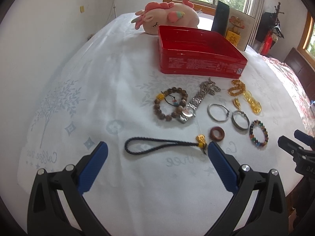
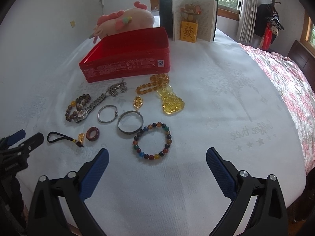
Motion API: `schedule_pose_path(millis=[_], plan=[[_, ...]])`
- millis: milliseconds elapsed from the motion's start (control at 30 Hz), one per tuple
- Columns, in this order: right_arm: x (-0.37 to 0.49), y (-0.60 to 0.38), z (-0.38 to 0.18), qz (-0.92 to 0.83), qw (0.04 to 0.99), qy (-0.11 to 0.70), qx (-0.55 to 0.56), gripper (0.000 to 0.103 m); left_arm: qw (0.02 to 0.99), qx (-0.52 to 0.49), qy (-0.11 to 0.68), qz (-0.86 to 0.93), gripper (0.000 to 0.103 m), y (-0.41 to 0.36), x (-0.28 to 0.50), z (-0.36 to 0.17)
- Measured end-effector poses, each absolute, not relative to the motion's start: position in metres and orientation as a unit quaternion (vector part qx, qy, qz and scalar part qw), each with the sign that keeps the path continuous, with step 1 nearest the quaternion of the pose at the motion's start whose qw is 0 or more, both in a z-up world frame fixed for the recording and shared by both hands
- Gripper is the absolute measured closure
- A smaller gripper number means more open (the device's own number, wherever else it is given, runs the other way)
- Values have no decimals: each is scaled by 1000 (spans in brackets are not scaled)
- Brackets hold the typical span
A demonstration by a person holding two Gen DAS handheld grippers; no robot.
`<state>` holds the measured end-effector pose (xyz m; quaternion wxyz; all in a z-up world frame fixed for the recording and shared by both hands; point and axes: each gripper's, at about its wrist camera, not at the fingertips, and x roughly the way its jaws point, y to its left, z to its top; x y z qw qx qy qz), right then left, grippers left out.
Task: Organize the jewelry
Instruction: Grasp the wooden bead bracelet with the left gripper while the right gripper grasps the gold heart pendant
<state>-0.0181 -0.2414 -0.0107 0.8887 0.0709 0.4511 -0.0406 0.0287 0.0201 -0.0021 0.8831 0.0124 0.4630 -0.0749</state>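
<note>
Both hand-held grippers, left hand-held gripper (image 1: 157,149) & right hand-held gripper (image 2: 157,155), look alike: matte black plastic arms w/ triangular cut-outs, two silver round bolt heads per side, long blue fingers (image 1: 94,167) w/ fine diamond-knurl texture, small white lettering on the black body.

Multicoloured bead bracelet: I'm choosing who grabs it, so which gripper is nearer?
Right. The right gripper is just behind the multicoloured bead bracelet; the left gripper is off to its left.
</note>
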Motion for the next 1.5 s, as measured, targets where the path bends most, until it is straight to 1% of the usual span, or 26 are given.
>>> schedule_pose_path(millis=[133, 233, 300, 367, 400, 467, 500, 533, 667, 800, 833, 900, 967, 1067, 1200, 1233, 1267, 1500], plan=[[-11, -249, -5, -31, 895, 439, 76, 6, 878, 2, 471, -78, 3, 26, 49, 1], [-3, -254, -2, -20, 895, 438, 81, 14, 875, 9, 477, -81, 3, 26, 73, 1], [5, -258, -1, -10, 893, 441, 84, 15, 870, 13, 486, -87, 3, 25, 89, -1], [14, -262, 0, 2, 891, 446, 89, 15, 861, 24, 499, -92, 6, 22, 108, -7], [19, -265, -1, 5, 889, 448, 91, 16, 857, 28, 506, -94, 8, 20, 118, -11], [28, -270, -1, 7, 888, 451, 96, 18, 847, 35, 521, -96, 17, 18, 133, -18], [33, -273, -1, 8, 886, 452, 99, 19, 842, 35, 529, -97, 27, 17, 138, -22], [37, -276, -2, 9, 885, 455, 104, 19, 835, 37, 540, -99, 30, 16, 145, -27], [54, -288, -5, 16, 879, 462, 114, 20, 825, 53, 551, -112, 30, 7, 157, -40], [73, -298, -9, 13, 874, 471, 121, 27, 818, 58, 558, -128, 30, -1, 166, -51], [79, -301, -10, 17, 871, 474, 126, 28, 815, 60, 561, -130, 32, -2, 168, -54], [89, -305, -14, 26, 866, 482, 132, 30, 808, 57, 571, -138, 35, -5, 173, -61], [99, -308, -18, 34, 860, 489, 139, 30, 808, 49, 569, -142, 35, -5, 176, -64], [111, -309, -22, 40, 855, 497, 143, 31, 810, 47, 566, -144, 39, -5, 177, -64], [120, -305, -28, 62, 848, 507, 141, 31, 811, 51, 563, -150, 48, -4, 176, -63], [123, -303, -29, 66, 845, 511, 140, 31, 811, 52, 563, -152, 54, -3, 177, -63], [125, -302, -31, 69, 843, 515, 138, 31, 811, 57, 563, -149, 58, -4, 177, -65], [136, -290, -38, 101, 831, 529, 138, 31, 812, 64, 559, -153, 60, 1, 177, -66]])
